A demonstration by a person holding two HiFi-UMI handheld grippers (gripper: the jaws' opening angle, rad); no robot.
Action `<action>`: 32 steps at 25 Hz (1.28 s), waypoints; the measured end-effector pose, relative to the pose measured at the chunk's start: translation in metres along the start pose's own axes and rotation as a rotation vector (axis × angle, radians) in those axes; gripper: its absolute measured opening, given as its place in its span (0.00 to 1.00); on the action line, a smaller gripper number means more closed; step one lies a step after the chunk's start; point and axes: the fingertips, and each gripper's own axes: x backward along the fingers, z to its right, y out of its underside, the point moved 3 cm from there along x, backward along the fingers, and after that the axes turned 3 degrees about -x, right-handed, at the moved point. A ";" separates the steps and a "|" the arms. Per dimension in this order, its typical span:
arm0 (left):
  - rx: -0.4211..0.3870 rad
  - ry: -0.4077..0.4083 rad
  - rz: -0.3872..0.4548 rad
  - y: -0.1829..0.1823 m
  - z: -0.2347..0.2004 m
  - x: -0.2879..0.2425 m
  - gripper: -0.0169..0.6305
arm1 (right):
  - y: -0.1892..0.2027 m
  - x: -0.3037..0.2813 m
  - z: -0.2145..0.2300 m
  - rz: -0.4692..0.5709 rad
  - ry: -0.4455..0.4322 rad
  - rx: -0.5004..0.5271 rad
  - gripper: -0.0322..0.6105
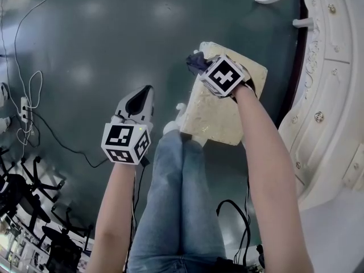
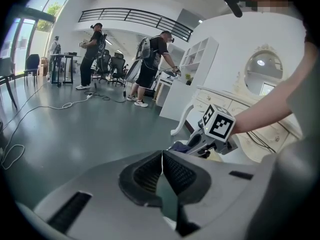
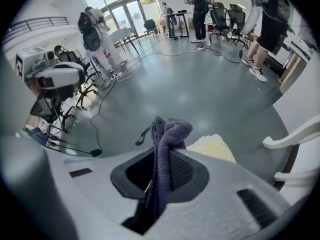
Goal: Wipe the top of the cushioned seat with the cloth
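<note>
The dark purple cloth point(image 3: 168, 136) is being clamped between the right gripper's point(image 1: 200, 67) jaws at the far corner of the cream cushioned seat point(image 1: 224, 115); contact cannot be confirmed. A wiping pass is judged to be in hand. Next, the cloth is needing to be pressed flat and drawn across the top. The left gripper point(image 1: 142, 98) is being held aside over the floor point(image 1: 85, 38), jaws together, empty.
</note>
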 end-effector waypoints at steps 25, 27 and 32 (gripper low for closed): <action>-0.006 0.007 -0.028 0.024 0.024 0.016 0.03 | 0.036 -0.008 -0.076 0.035 -0.043 -0.051 0.11; -0.008 0.006 -0.030 0.028 0.025 0.022 0.03 | 0.038 -0.009 -0.081 0.030 -0.041 -0.048 0.11; -0.004 -0.001 -0.034 0.042 0.030 0.033 0.03 | 0.043 -0.010 -0.099 0.044 -0.058 -0.048 0.11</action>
